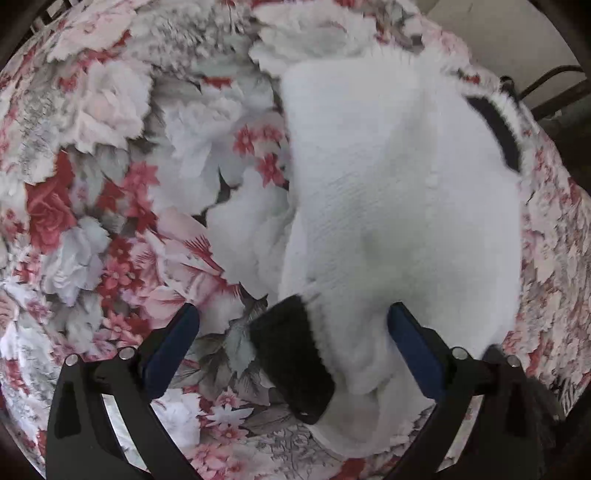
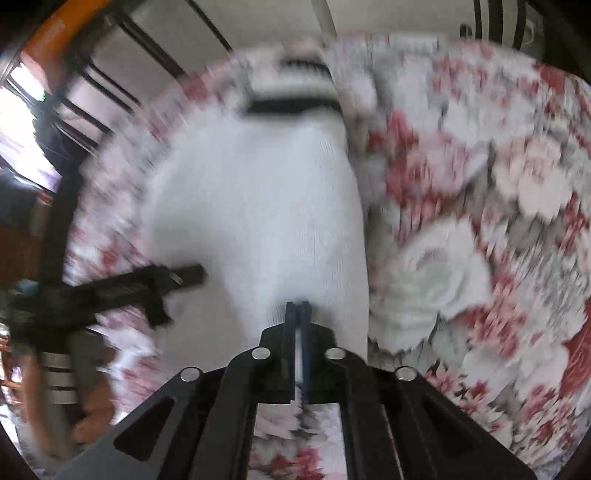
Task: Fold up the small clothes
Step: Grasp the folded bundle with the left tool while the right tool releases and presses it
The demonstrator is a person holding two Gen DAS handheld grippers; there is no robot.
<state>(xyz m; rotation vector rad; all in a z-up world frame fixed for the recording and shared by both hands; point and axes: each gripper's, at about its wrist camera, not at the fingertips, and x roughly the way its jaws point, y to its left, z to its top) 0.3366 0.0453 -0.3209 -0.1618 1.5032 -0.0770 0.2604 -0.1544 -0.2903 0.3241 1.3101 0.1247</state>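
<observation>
I'm working over a soft floral cover, all red and pink roses with grey leaves on a pale ground, and it fills nearly everything under me; beyond its far edge I get a plain light wall and some dark bars at the upper right of my left view, while my right view shows more dark slats and an orange-brown wooden rail at the upper left, with bright light coming in at the far left, though that whole picture is smeared with motion. No brand, label or lettering anywhere that I can read. The white sock lies on the cover, its ribbed knit stretching away from me, a black band near its far end and a black patch near my left gripper. That gripper points down with its blue pads wide apart, the black patch between them and neither pad touching it. My right gripper has its fingers pressed together, pinching the near end of the white sock, which runs up the frame to its black stripe; off to the left in that view my other gripper shows as a dark blur by the sock's edge
</observation>
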